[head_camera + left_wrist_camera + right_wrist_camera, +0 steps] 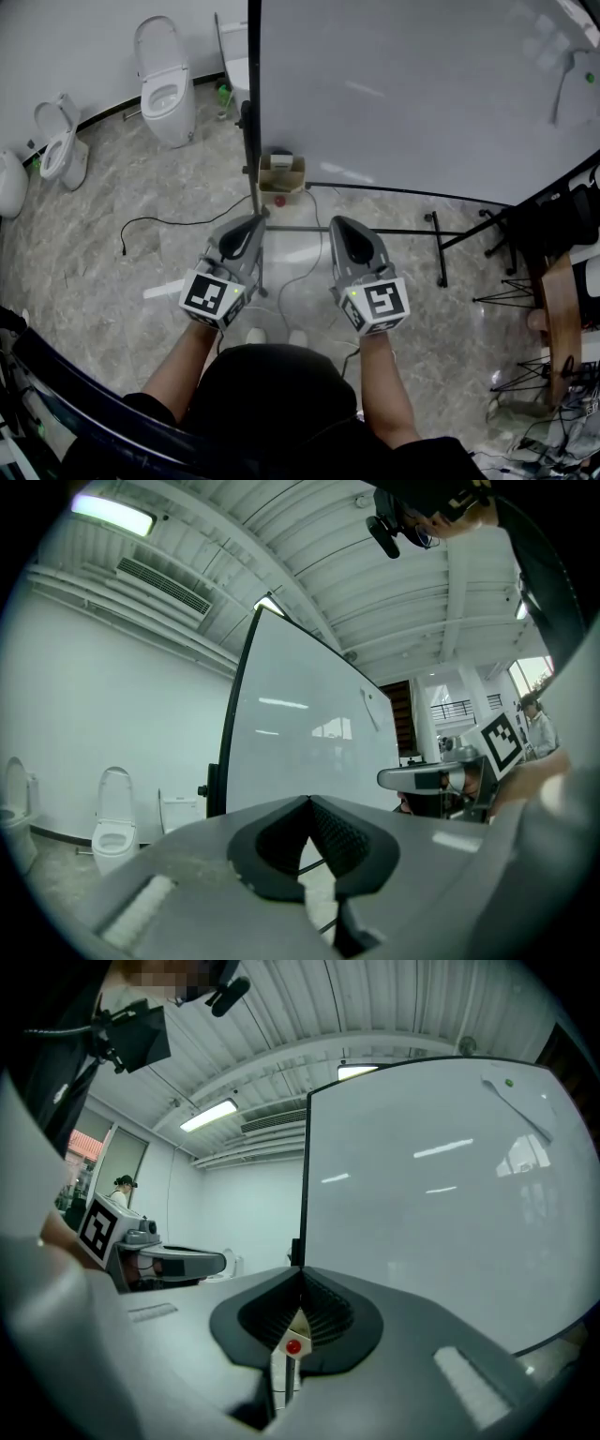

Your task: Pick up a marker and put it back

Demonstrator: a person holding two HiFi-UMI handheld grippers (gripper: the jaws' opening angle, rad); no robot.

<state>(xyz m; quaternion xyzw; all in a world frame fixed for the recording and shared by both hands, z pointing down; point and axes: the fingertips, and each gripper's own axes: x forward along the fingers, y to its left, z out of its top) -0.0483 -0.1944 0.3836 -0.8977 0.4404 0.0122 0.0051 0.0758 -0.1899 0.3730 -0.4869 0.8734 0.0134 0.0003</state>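
Note:
My left gripper (255, 221) and right gripper (339, 223) are held side by side, level, in front of the whiteboard (422, 94). In the left gripper view the left gripper (307, 800) has its jaw tips together with nothing between them. The right gripper (300, 1275) is likewise shut and empty. No marker is plainly visible in any view. A small cardboard box (281, 174) sits at the foot of the board's stand, with a small red object (279, 200) on the floor beside it. The red object (293, 1346) also shows through the gap under the right jaws.
Two toilets (167, 89) (61, 145) stand on the marble floor at the left. A black cable (159, 225) lies on the floor. The board's stand legs (436, 246) spread to the right. Tripods and furniture (553, 309) crowd the right edge. A pale strip with a green dot (574, 80) hangs on the board.

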